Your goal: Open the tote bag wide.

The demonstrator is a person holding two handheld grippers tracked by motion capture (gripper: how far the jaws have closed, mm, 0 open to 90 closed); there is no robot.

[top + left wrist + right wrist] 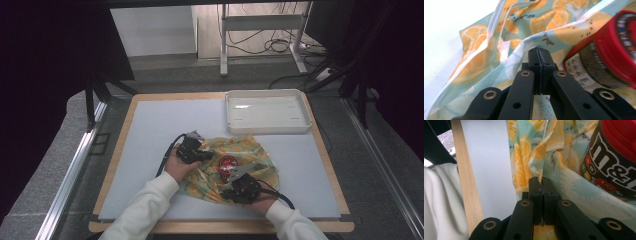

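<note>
A thin bag printed with orange slices (pixel 235 150) lies crumpled on the mat in the high view. Among its folds rests a red-lidded M&M's jar (pixel 228 165), on its side; whether it is inside the bag I cannot tell. My left gripper (pixel 206 155) sits at the bag's left side, and the left gripper view has its jaws (pixel 539 51) shut on a fold of the bag (pixel 499 57), the jar (pixel 609 57) just right of them. My right gripper (pixel 229 192) is at the bag's near edge, shut (pixel 541 181) on the fabric (pixel 529 157) beside the jar (pixel 614 165).
An empty white tray (pixel 268 111) stands at the back right of the pale mat (pixel 150 130). The wooden table edge (pixel 466 182) runs close to my right gripper, with a white sleeve (pixel 439 205) next to it. Cables and a table leg sit beyond the table.
</note>
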